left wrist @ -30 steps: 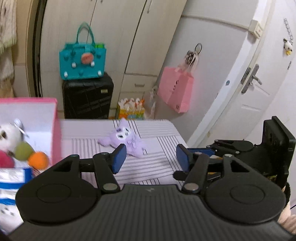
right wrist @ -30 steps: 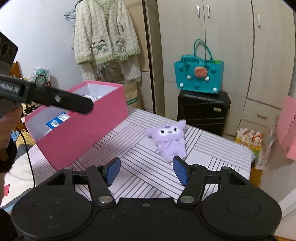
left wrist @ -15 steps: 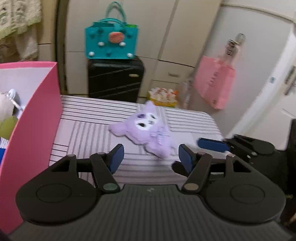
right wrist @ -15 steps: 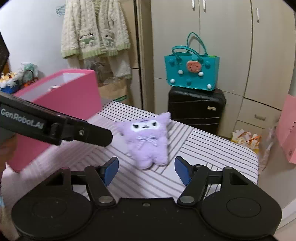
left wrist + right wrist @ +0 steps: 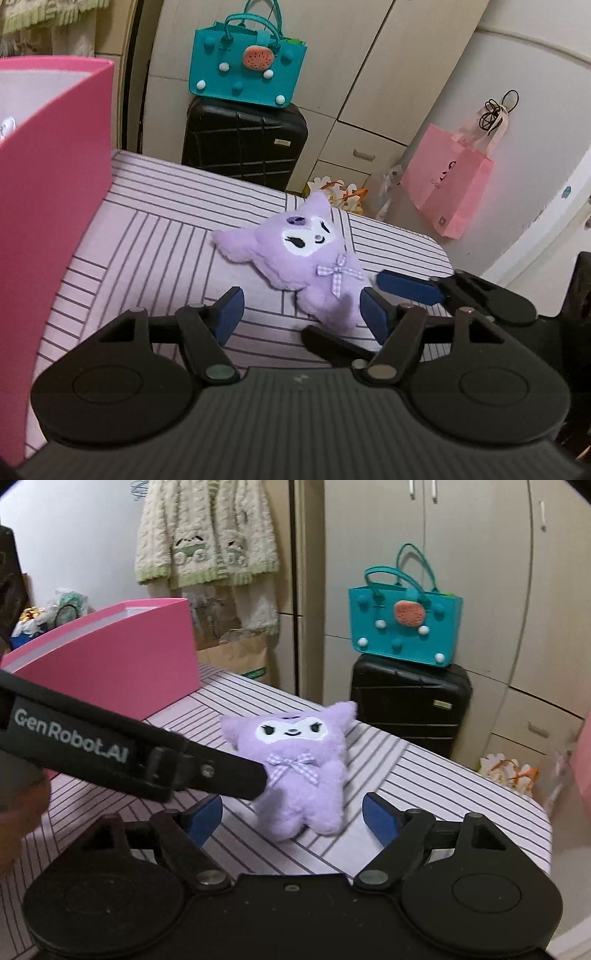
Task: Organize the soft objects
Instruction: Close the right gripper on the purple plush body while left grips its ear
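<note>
Cardigan [image 5: 207,535] — right view only

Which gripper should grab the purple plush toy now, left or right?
Probably right. The plush toy lies centred ahead of the right gripper, whose opening jaws bracket it. The left gripper has it off-centre, against one finger, with nothing between its opening jaws.

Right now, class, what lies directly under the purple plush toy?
The purple plush toy lies on the striped cloth covering the table. The patch beneath its body is covered, so anything there cannot be seen.
</note>
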Demonstrator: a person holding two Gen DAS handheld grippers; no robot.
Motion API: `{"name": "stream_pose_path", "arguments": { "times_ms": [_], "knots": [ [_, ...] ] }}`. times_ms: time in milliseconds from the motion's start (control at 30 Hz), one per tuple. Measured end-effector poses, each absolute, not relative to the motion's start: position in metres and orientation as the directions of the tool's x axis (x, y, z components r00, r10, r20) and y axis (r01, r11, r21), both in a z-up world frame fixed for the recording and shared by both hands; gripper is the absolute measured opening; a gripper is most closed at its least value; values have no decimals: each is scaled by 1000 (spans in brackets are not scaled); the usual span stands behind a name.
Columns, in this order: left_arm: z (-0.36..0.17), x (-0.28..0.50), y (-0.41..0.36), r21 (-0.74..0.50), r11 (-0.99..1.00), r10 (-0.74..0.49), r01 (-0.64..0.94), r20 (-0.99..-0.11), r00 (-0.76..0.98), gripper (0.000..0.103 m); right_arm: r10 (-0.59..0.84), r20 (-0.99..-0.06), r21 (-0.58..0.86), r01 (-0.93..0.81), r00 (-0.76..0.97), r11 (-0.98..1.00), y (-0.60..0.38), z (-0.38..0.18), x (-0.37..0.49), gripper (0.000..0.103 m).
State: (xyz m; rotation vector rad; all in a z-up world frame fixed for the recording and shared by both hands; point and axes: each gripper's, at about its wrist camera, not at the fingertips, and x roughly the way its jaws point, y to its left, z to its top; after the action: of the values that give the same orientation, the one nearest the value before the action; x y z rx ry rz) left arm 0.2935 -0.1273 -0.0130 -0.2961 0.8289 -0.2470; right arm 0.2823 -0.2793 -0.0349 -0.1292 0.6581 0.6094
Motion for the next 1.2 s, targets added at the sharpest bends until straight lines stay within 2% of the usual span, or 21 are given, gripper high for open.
{"name": "stream_pose_path", "arguments": {
  "times_ms": [200,300,433,467,700,833,1000,1200],
  "knots": [
    [-24,295,-125,-408,911,-346,61,-675,652,68,499,-615,82,-579,611,811,-274,-39,285,86],
    [-27,296,-123,-430,900,-366,66,-669,647,67,504,-607,94,-574,614,814,-275,-39,284,80],
    [-30,296,-120,-469,881,-391,66,-642,659,63,485,-591,67,-559,645,826,-276,-37,279,56],
    [-30,296,-119,-468,881,-390,67,-640,662,62,483,-592,70,-555,645,829,-277,-37,278,54],
    [-33,293,-116,-497,865,-420,72,-637,647,57,464,-600,92,-519,652,850,-278,-35,267,52],
    [-33,286,-117,-487,869,-417,83,-634,651,45,478,-604,140,-505,638,852,-280,-33,253,51],
    [-34,278,-111,-550,832,-475,68,-644,599,45,459,-616,164,-466,641,870,-280,-32,233,50],
    [-26,263,-107,-540,839,-460,64,-643,612,46,427,-630,175,-417,649,892,-278,-27,211,50]
  ]
}}
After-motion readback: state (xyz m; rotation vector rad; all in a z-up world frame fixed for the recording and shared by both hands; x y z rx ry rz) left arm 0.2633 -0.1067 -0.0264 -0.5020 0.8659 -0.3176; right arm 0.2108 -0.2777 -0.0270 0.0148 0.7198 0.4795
